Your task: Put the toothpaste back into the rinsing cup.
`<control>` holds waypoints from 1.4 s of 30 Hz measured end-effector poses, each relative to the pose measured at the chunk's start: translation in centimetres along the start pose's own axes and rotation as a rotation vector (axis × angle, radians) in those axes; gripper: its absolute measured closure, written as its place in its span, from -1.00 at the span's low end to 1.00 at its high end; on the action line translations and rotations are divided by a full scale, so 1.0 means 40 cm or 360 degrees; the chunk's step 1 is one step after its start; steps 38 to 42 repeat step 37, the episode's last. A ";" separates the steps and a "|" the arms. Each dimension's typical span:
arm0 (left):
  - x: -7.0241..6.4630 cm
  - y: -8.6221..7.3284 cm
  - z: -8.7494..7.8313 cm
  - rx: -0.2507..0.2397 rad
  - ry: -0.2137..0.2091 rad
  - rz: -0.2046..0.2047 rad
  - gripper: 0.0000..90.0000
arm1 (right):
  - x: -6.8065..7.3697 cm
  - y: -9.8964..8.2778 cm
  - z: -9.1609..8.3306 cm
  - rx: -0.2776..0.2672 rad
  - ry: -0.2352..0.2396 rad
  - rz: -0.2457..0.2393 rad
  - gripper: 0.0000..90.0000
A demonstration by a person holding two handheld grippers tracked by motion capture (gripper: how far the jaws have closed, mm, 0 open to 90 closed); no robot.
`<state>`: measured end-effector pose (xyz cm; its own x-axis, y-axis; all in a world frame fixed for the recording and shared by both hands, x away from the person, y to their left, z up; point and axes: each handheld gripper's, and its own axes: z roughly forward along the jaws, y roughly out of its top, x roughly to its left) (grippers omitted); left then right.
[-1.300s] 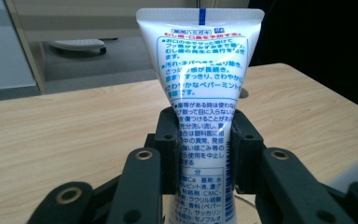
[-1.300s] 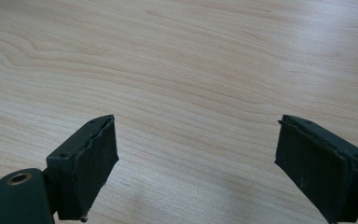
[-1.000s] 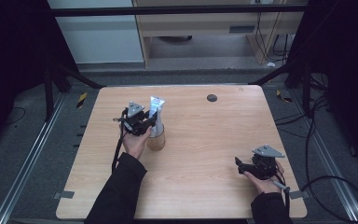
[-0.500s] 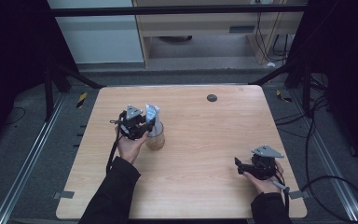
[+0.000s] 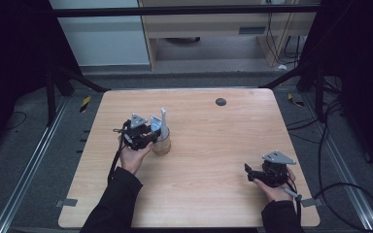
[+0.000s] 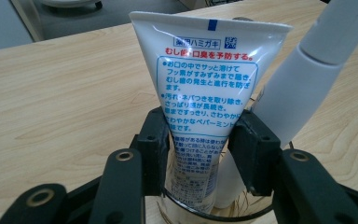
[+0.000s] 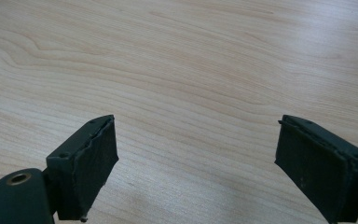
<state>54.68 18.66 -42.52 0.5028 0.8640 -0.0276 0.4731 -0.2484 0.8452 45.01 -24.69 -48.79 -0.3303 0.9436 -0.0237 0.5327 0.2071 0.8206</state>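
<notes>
Two tongs: left tongs jaws have just been opening, pads easing off the tube now standing in the cup, so placement looks done; right tongs gape empty, well right of the cup.

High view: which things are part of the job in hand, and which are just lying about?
In the job:
- toothpaste tube, standing in the cup
- cup, which also holds a white handle
- left gripper, jaws just opening, either side of the tube

Lying about:
- dark round spot on the table, far side
- right gripper, open, nothing between its jaws
</notes>
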 end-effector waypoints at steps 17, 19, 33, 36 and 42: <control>0.001 0.011 -0.085 -0.0081 -0.0013 0.0039 0.11 | 0.000 0.000 -0.002 0.0004 0.0001 -0.0005 -0.72; 0.004 0.006 -0.104 -0.0084 -0.0006 0.0047 0.07 | 0.000 0.000 -0.003 0.0001 0.0001 0.0000 -0.72; 0.054 -0.138 -0.199 0.0004 0.0084 -0.0007 -0.21 | -0.003 -0.005 -0.010 0.0006 -0.0001 0.0012 -0.73; 0.075 -0.165 -0.202 0.0047 0.0110 -0.0053 -0.26 | -0.006 -0.006 -0.012 0.0016 -0.0003 0.0034 -0.74; 0.081 -0.173 -0.202 0.0050 0.0122 -0.0063 -0.28 | -0.008 -0.006 -0.012 0.0017 -0.0003 0.0036 -0.74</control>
